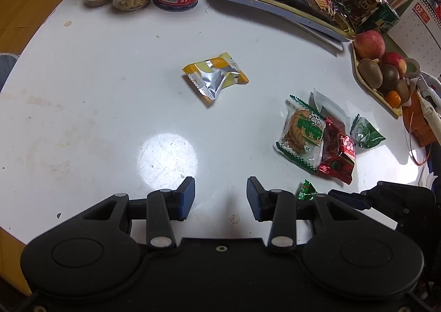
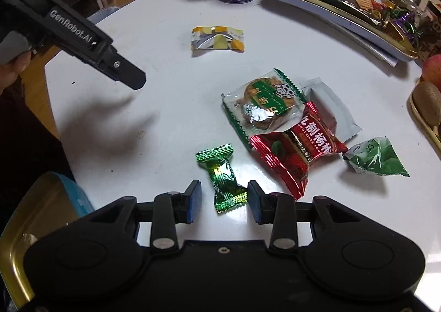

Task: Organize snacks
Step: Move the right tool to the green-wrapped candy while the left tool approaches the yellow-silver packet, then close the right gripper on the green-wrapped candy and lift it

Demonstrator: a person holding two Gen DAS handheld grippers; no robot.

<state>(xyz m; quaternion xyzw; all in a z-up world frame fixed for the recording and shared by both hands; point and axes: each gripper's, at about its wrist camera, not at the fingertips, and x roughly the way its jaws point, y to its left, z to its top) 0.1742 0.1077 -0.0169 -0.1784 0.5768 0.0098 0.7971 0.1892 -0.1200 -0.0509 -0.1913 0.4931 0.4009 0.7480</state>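
Tray upper right already loaded, yet five packets wait on the surface: right claw part-open around the green candy, left claw wide, empty.

Both grippers, the left gripper and right gripper, are matte black with blue pads, silver pivot screws, and white "GenRobot.AI" lettering.

Loose snacks flat on desk — green foil candy nearest, red pack overlapping biscuit pack, green sachet beside, yellow-silver pack apart, farther back.
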